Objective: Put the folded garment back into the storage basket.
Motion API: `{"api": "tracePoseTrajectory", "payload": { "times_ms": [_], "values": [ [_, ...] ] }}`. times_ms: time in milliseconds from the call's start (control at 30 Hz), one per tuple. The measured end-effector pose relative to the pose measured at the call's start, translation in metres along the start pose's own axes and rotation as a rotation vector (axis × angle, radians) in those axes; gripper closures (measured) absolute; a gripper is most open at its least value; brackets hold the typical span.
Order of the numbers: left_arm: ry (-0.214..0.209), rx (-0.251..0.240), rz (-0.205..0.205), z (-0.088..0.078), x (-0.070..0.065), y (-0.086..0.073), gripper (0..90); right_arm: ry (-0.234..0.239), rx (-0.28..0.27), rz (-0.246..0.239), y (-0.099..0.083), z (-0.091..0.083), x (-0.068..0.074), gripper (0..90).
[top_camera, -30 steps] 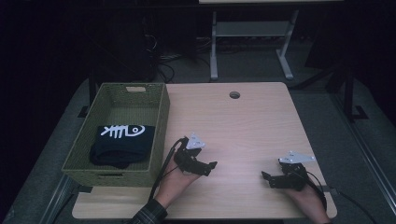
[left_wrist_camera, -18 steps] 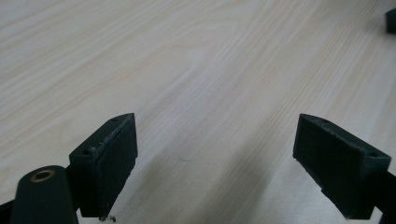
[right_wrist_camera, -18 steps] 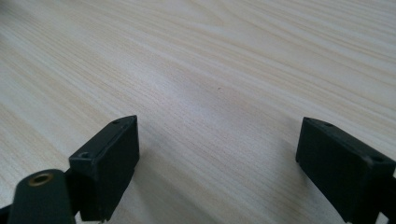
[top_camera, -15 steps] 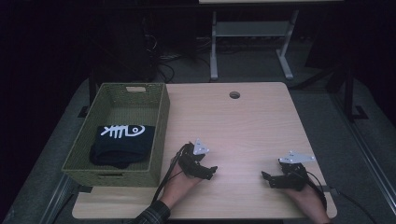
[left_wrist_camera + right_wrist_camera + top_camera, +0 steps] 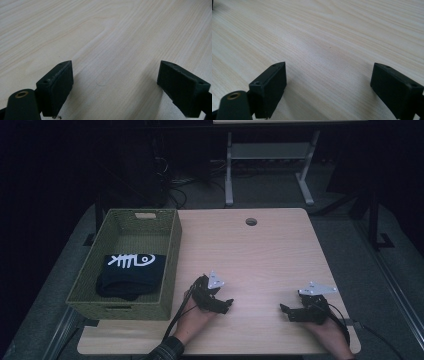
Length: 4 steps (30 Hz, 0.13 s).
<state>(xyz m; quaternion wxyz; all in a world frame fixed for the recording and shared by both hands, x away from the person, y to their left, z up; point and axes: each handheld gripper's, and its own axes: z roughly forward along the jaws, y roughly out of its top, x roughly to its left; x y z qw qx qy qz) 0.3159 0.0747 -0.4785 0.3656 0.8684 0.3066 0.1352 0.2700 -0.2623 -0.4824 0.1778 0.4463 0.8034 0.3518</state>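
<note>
Two grippers rest low on the near part of one light wooden table [image 5: 260,250], each held in one of the person's hands. The left gripper [image 5: 226,304] sits just right of the basket, its jaws pointing to the right across the tabletop; the right gripper [image 5: 286,310] sits near the table's right front corner, its jaws pointing left toward the other. The two are well apart, with bare wood between them.

In the left gripper view, the left gripper [image 5: 115,85] has its two black jaws spread wide, with nothing but wood grain between the pads. In the right gripper view, the right gripper [image 5: 328,87] shows the same: two jaws far apart, pads clear, the tabletop running between them. Neither holds anything.

One green woven basket [image 5: 172,250] stands along the table's left edge, its long side running front to back. Inside it lies one folded black garment [image 5: 131,276] with one white fish-skeleton print on top, toward the basket's near end. The garment lies to the left of the left gripper, with the basket's right wall between them, and far from the right gripper.

One round cable hole [image 5: 251,222] sits near the table's far edge.
</note>
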Motion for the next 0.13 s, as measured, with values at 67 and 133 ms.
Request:
{"api": "tracePoseTrajectory", "payload": {
  "times_ms": [67,133],
  "values": [
    [0.000,0.000,0.001,0.0000,0.0001,0.0000,13.0,0.000,0.000,0.000,0.0000,0.0000,0.0000,12.9],
    [-0.001,0.000,0.001,0.0000,0.0001,0.0000,13.0,0.000,0.000,0.000,0.0000,0.0000,0.0000,12.9]
  ]
}}
